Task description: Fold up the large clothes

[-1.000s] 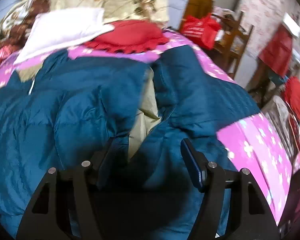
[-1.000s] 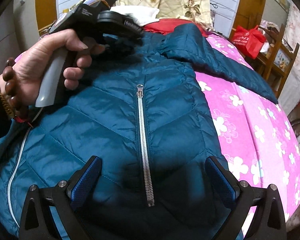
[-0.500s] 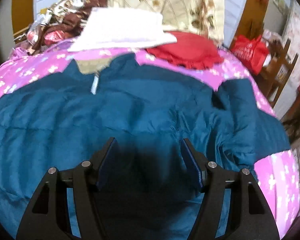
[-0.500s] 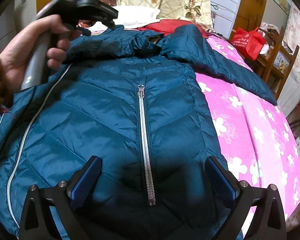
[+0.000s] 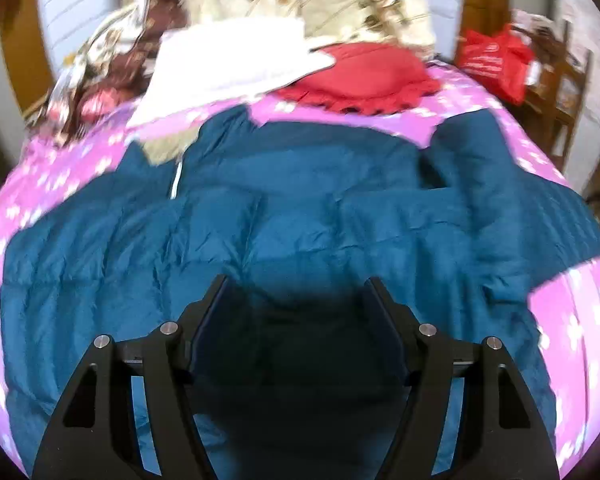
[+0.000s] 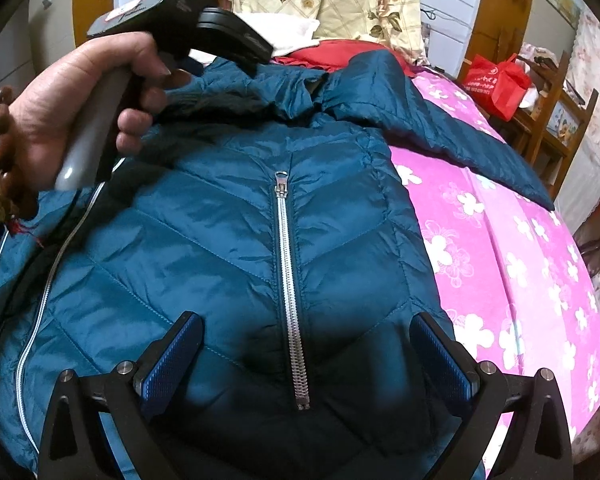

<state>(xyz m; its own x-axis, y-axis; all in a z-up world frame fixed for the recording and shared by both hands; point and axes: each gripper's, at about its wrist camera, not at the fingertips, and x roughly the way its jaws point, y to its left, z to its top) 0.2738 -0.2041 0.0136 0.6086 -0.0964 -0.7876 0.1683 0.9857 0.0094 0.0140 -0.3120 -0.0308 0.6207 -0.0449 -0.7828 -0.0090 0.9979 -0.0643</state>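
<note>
On the pink flowered bedspread (image 6: pixel 512 264) we have the teal quilted jacket (image 6: pixel 228 248) laid out flat, its silver zip pocket (image 6: pixel 290 292) running straight down the panel in front of our right gripper (image 6: pixel 306 346). That gripper hovers just above the fabric with its blue pads (image 6: pixel 168 356) spread wide, one on each side of the zip, and nothing pinched between them. One sleeve (image 6: pixel 452 136) stretches away to the right across the bedspread.

Our left hand (image 6: pixel 80 108) shows in the right wrist view, wrapped round the grey handle of the left gripper near the jacket's collar end, a bead bracelet (image 6: pixel 4 152) on the wrist. From the left wrist view, which is blurred, the left gripper (image 5: pixel 296 320) looks down on the broad teal back of the jacket (image 5: pixel 260 220); its jaws have just been opening a little and stand apart, released, with only loose cloth below them and nothing clamped. Whether the fingertips touch the fabric we cannot tell.

Beyond the jacket lie a red cushion (image 5: pixel 364 80) and a white folded cloth (image 5: pixel 236 64), with a floral quilt (image 5: pixel 312 4) behind them. A red bag (image 6: pixel 496 80) sits on wooden furniture to the right.
</note>
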